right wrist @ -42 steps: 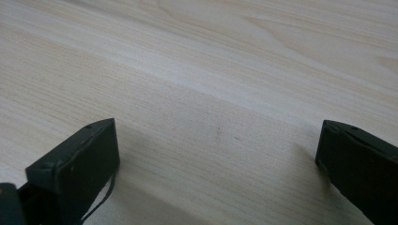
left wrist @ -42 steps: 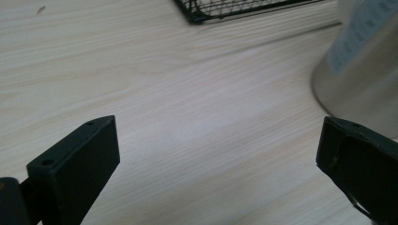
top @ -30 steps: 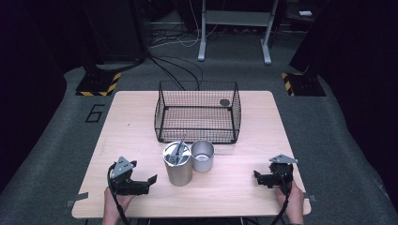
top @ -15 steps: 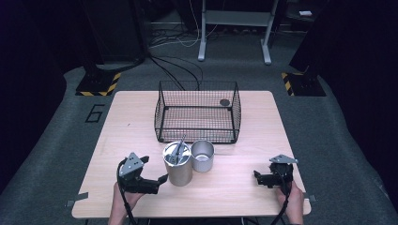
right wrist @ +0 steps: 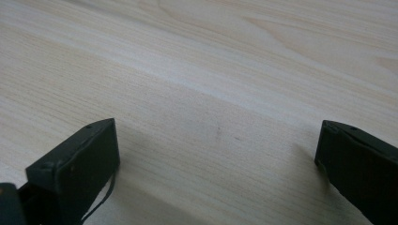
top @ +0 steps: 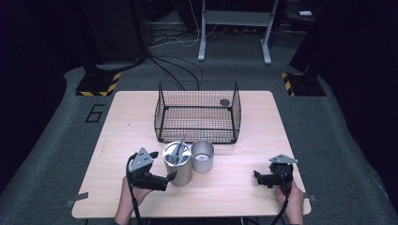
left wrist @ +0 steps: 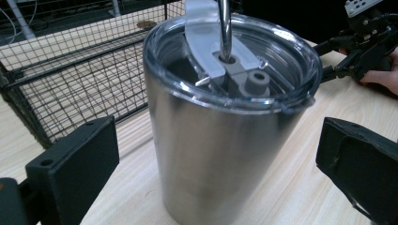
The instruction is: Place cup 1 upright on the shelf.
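Your left gripper (top: 171, 177) sits at the near-left of the wooden surface (top: 117, 122), jaws spread wide, one on each side of the steel tumbler (top: 177, 164). In the left gripper view neither jaw touches the tumbler wall; there is a gap on both sides. The tumbler stands upright, with a clear lid (left wrist: 232, 61) on it and a metal straw (left wrist: 225, 28) through the lid's grey slider. Just right of it, touching or nearly so, stands a shorter open steel cup (top: 202, 155). Behind both, mid-surface, is the black wire basket (top: 197, 112), with a small dark round disc (top: 225, 102) near its far-right corner; can't tell what it is. Your right gripper (top: 258, 178) is well apart at the near-right edge, held in your right hand (top: 292, 202), pointing inward. Its jaws are also wide apart over bare wood with nothing between them. It also shows far off at the upper right of the left gripper view.
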`<state>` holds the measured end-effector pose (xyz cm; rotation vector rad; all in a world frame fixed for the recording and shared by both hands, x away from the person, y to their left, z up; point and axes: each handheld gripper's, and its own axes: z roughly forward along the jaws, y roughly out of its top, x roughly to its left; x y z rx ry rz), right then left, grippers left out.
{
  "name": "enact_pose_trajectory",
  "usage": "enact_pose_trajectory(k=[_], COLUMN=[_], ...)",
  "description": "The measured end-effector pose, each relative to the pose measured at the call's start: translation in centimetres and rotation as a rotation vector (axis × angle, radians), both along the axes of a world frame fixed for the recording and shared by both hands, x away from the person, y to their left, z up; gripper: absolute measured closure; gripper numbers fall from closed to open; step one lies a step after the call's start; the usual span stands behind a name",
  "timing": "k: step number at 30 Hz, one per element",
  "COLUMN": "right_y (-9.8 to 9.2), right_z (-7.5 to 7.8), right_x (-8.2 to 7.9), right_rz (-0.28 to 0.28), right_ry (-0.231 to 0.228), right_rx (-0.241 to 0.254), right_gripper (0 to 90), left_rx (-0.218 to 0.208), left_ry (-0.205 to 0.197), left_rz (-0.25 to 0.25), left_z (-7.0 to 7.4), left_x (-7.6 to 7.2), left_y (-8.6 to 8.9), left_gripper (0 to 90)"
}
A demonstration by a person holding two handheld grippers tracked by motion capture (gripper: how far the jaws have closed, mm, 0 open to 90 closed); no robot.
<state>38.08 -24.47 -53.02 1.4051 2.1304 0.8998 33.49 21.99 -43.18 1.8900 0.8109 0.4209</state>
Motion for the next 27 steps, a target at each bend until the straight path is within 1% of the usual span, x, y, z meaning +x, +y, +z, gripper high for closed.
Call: enact_pose_trajectory(k=[2, 4, 6, 8, 12, 15, 17, 20, 27], right_y=[0.0, 0.0, 0.0, 0.0, 0.0, 0.0, 0.0, 0.0, 0.0], right_z=[0.0, 0.0, 0.0, 0.0, 0.0, 0.0, 0.0, 0.0, 0.0], right_x=[0.0, 0.0, 0.0, 0.0, 0.0, 0.0, 0.0, 0.0, 0.0], right_rz=[0.003, 0.002, 0.003, 0.001, 0.0, 0.001, 0.0, 0.0, 0.0], right_ry=[-0.003, -0.002, -0.003, -0.001, 0.0, -0.001, 0.0, 0.0, 0.0], right_rx=[-0.002, -0.001, -0.003, 0.0, 0.0, 0.0, 0.0, 0.0, -0.001], right_gripper=[0.0, 0.0, 0.0, 0.0, 0.0, 0.0, 0.0, 0.0, 0.0], left_rx=[0.002, -0.004, -0.011, -0.006, 0.002, -0.001, -0.009, -0.002, -0.006], left_ry=[-0.007, -0.004, -0.013, -0.016, -0.004, -0.015, -0.011, -0.014, -0.025], left_rz=[-0.008, -0.009, -0.008, -0.008, -0.017, -0.014, -0.024, -0.019, -0.005], left_z=[0.1, 0.3, 0.3, 0.3, 0.2, 0.2, 0.1, 0.1, -0.3], left_x=[0.2, 0.3, 0.6, 0.8, 1.3, 1.5, 1.7, 1.9, 2.2], left_y=[-0.4, -0.6, -1.0, -1.2, -1.7, -1.9, -2.0, -2.4, -3.0], left_gripper=[0.0, 0.0, 0.1, 0.2, 0.2, 0.7, 2.4, 3.3, 2.4])
